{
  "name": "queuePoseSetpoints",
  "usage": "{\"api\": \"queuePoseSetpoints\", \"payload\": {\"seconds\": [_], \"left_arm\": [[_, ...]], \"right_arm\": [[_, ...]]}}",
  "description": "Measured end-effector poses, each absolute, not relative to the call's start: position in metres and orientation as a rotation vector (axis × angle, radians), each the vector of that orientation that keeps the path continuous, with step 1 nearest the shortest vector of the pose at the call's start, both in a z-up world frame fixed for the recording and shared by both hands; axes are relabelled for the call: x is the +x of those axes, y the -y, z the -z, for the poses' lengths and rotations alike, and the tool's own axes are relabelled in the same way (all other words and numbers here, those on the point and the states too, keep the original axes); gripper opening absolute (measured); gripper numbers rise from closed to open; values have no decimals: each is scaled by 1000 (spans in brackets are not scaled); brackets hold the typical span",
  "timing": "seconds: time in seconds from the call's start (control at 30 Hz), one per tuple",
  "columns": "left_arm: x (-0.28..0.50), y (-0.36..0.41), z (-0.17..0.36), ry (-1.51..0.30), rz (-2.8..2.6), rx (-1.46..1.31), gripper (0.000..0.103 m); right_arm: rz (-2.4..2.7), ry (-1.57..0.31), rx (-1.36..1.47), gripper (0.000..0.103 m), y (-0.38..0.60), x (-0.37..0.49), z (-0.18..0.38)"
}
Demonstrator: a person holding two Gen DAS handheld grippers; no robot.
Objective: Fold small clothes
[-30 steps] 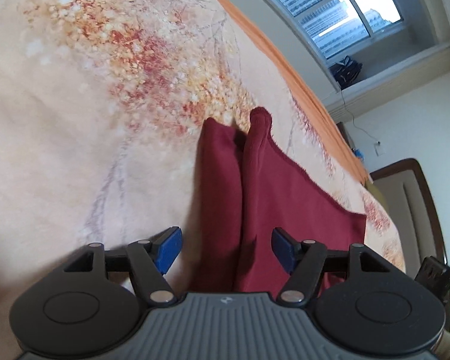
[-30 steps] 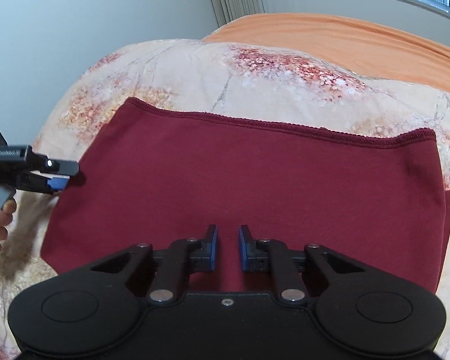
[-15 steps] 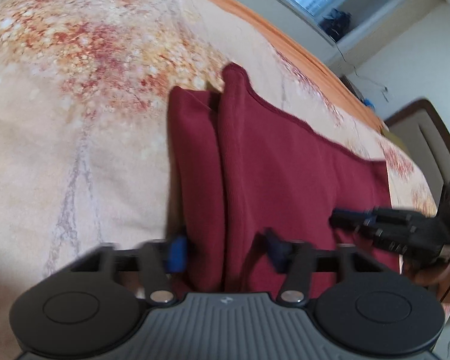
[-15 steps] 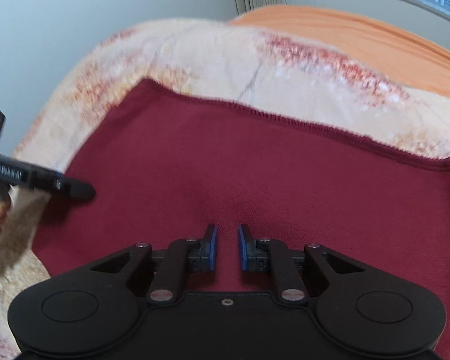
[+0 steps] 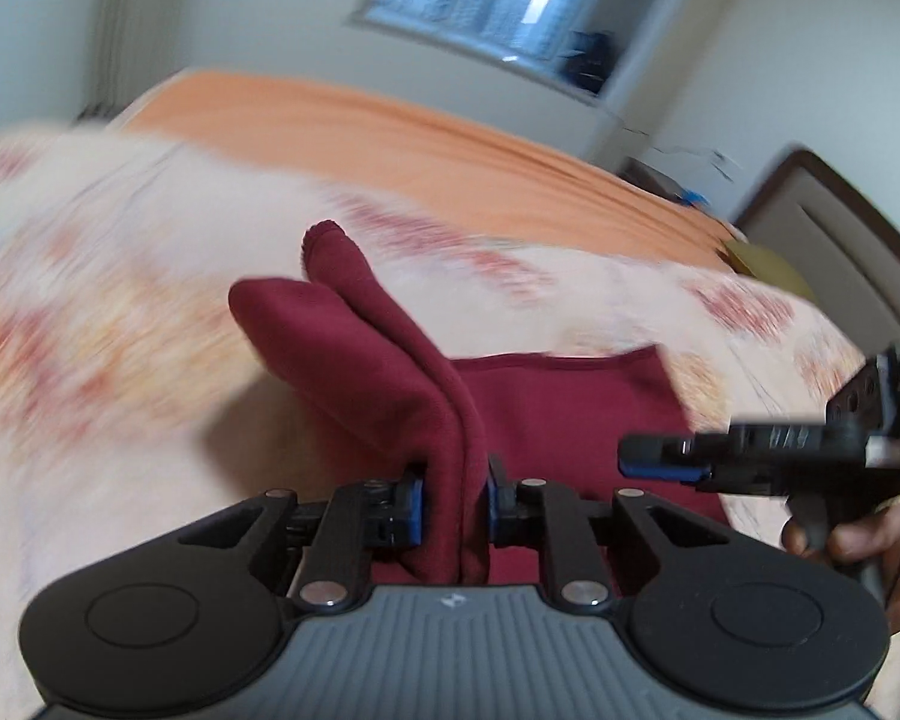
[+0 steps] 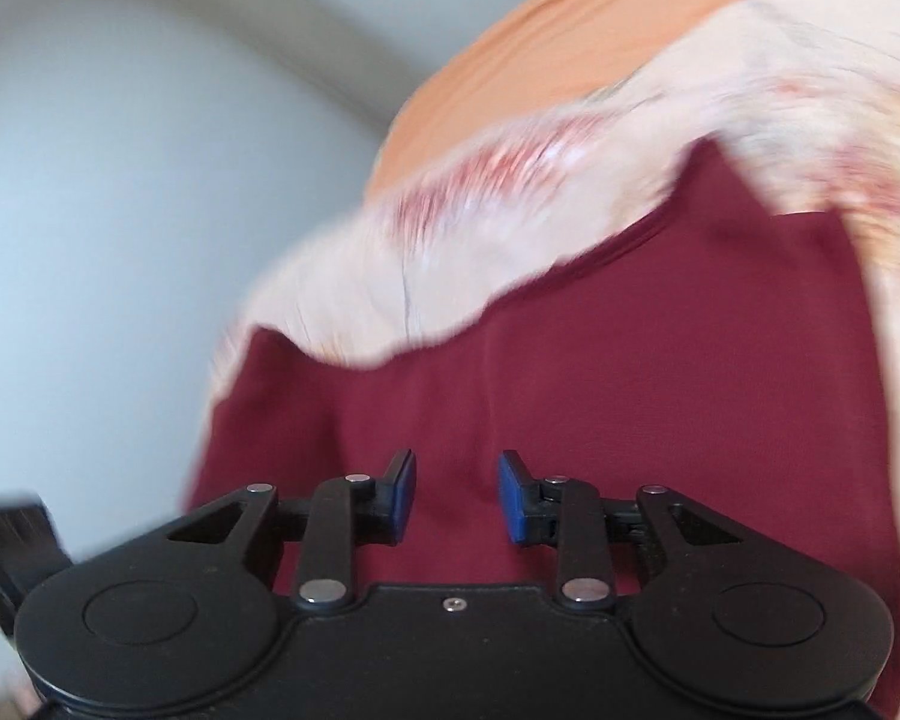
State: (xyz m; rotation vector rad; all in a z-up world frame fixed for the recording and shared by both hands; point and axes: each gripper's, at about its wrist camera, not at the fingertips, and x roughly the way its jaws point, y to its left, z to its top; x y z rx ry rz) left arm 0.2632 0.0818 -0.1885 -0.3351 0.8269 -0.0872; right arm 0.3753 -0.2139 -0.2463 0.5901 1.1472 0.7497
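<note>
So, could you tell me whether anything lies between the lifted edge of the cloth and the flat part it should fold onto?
Only the right tongs, hovering open over the flat part of the cloth. The left tongs grip the raised edge.

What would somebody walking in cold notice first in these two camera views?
The dark red garment stands out first: a bunched fold of it rises off the floral quilt, pinched in the left claw, whose jaws have just been closing on it. In the right wrist view the same cloth spreads flat under the right claw, whose jaws have just been opening and press on nothing. Behind, an orange sheet covers the bed's far side.
</note>
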Motion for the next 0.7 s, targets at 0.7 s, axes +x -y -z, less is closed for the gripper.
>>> {"api": "queuePoseSetpoints", "payload": {"seconds": [0.7], "left_arm": [[284, 82, 224, -885, 153, -13, 22]], "right_arm": [[-722, -1287, 700, 69, 230, 414, 264]]}}
